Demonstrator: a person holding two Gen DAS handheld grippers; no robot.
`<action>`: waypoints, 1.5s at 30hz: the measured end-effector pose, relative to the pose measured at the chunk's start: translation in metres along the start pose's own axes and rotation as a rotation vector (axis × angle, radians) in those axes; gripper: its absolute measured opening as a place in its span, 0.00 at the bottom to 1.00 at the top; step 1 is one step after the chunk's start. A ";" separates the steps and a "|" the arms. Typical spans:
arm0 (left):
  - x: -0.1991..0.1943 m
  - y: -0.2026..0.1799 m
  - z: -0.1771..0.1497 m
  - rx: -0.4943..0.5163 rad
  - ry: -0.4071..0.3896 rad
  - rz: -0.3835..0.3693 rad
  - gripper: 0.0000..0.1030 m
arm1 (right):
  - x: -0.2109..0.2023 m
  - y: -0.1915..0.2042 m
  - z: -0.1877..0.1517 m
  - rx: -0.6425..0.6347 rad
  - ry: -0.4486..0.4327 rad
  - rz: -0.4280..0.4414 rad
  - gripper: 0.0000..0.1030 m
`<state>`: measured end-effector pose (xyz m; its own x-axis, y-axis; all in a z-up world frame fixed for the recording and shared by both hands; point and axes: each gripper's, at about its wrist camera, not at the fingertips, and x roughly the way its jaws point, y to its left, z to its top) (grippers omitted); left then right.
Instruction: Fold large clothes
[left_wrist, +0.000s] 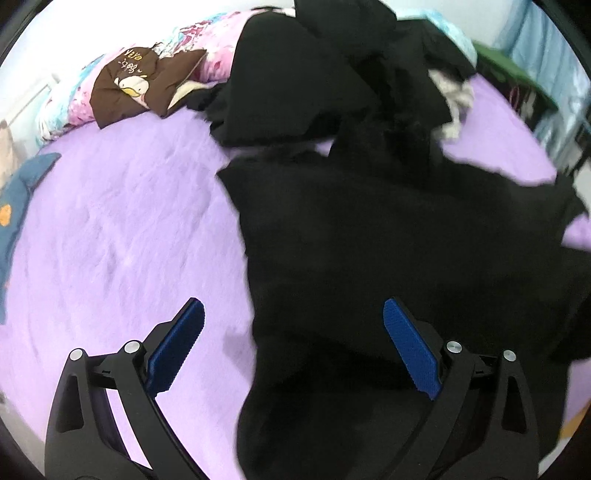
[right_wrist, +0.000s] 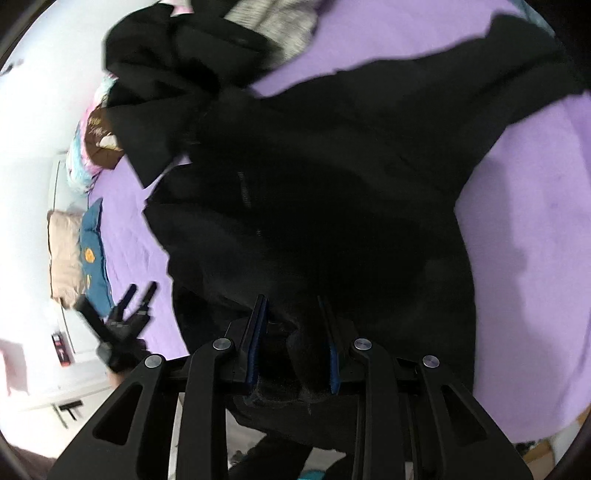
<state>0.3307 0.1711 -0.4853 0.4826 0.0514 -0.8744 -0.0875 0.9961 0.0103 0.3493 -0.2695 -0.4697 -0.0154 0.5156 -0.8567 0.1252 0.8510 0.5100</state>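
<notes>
A large black garment (left_wrist: 388, 240) lies spread on a purple bed cover (left_wrist: 122, 229). My left gripper (left_wrist: 291, 314) is open above the garment's left edge, one blue finger (left_wrist: 181, 343) over the cover, the other over the cloth, holding nothing. In the right wrist view the same garment (right_wrist: 332, 177) fills the middle. My right gripper (right_wrist: 291, 306) is shut on a bunched fold of its near edge, cloth pinched between the blue pads. The left gripper (right_wrist: 138, 291) shows at the left of that view, over the cover.
A heap of more black clothes (left_wrist: 325, 62) and a grey-white piece (left_wrist: 452, 96) lie at the far side. A brown penguin-print pillow (left_wrist: 136, 81), a floral quilt (left_wrist: 207, 40) and a teal cushion (left_wrist: 18, 206) sit along the left. The bed's near edge (right_wrist: 554, 424) is close.
</notes>
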 end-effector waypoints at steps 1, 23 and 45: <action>0.004 -0.004 0.007 0.002 -0.009 -0.020 0.93 | 0.013 -0.008 0.006 -0.013 0.007 -0.011 0.26; 0.134 -0.097 0.001 0.190 0.140 0.019 0.94 | 0.028 -0.071 -0.007 -0.111 -0.063 0.035 0.66; 0.058 -0.200 -0.013 0.139 0.039 -0.137 0.94 | -0.083 -0.173 0.039 0.021 -0.322 0.008 0.77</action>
<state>0.3650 -0.0260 -0.5448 0.4473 -0.0858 -0.8902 0.0992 0.9940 -0.0460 0.3673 -0.4635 -0.4896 0.3003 0.4616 -0.8347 0.1450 0.8429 0.5182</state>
